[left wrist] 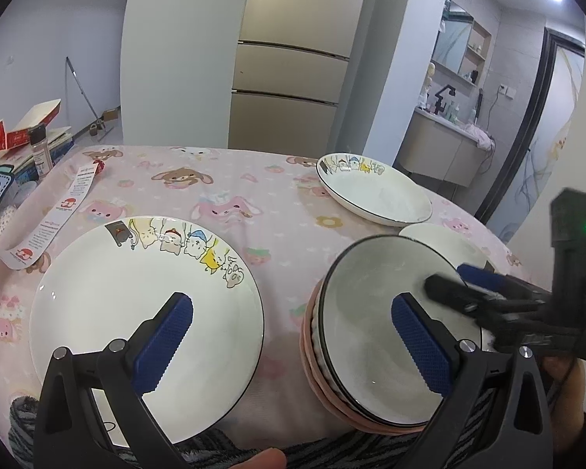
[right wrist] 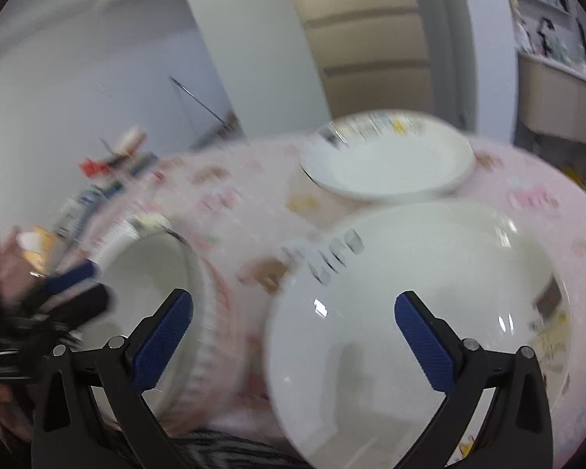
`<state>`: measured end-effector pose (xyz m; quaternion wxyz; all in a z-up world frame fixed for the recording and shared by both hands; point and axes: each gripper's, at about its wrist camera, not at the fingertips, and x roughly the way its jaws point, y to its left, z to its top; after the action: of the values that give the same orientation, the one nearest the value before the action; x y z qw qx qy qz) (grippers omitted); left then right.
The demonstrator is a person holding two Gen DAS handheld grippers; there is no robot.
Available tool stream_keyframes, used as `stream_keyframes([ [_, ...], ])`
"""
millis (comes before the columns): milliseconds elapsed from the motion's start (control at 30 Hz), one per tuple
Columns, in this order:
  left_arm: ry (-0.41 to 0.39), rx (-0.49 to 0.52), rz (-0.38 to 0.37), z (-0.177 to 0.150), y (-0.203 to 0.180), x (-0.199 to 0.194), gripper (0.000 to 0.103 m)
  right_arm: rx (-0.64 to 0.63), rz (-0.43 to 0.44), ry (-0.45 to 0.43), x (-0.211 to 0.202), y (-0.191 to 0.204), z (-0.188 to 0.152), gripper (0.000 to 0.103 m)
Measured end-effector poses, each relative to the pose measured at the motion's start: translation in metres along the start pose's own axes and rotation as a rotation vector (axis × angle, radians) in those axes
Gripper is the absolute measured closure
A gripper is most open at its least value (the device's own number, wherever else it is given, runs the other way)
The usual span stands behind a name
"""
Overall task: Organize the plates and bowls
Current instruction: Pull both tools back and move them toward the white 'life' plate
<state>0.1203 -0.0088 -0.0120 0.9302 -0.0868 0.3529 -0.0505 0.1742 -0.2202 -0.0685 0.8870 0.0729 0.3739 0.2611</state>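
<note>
My left gripper (left wrist: 297, 336) hangs open over the pink tablecloth (left wrist: 277, 234), in the gap between a white cat-print plate (left wrist: 129, 312) on its left and a bowl (left wrist: 371, 312) with a pink ribbed outside on its right. A deeper cat-print plate (left wrist: 375, 195) sits at the back right, and another white plate (left wrist: 441, 240) shows behind the bowl. My right gripper (left wrist: 463, 281) reaches in at the bowl's right rim. The right wrist view is blurred: the right gripper (right wrist: 293, 340) is open above a white plate (right wrist: 410, 293), with the bowl (right wrist: 152, 297) to its left and the deep plate (right wrist: 386, 164) beyond.
A spice jar (left wrist: 40, 152), red boxes (left wrist: 23, 129) and a paper leaflet (left wrist: 54, 219) lie at the table's left edge. A fridge (left wrist: 293, 62) stands behind the table. A grey striped cloth (left wrist: 215, 447) and a fingertip (left wrist: 261, 461) are at the near edge.
</note>
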Motion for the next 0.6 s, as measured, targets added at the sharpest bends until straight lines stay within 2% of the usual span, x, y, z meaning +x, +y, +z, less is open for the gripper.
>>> stream_keyframes([
  [100, 0.006, -0.017, -0.003, 0.000, 0.003, 0.001, 0.000, 0.064, 0.035, -0.032, 0.001, -0.006, 0.008, 0.000],
  [200, 0.003, -0.019, -0.002, 0.000, 0.003, 0.001, 0.000, 0.229, 0.093, -0.021, 0.010, -0.029, 0.012, 0.000],
  [267, 0.005, -0.013, -0.001, 0.000, 0.002, 0.001, 0.000, 0.295, 0.059, -0.015, 0.016, -0.039, 0.017, 0.000],
  [400, 0.010, -0.016, 0.002, -0.001, 0.003, 0.002, 0.000, 0.271, 0.064, -0.002, 0.023, -0.034, 0.019, 0.000],
  [500, 0.016, -0.021, 0.003, -0.001, 0.004, 0.004, 0.000, 0.199, 0.034, -0.021, 0.020, -0.019, 0.021, 0.000],
  [600, 0.014, -0.018, 0.002, -0.002, 0.003, 0.003, 0.000, 0.182, -0.003, -0.013, 0.022, -0.017, 0.020, 0.000],
])
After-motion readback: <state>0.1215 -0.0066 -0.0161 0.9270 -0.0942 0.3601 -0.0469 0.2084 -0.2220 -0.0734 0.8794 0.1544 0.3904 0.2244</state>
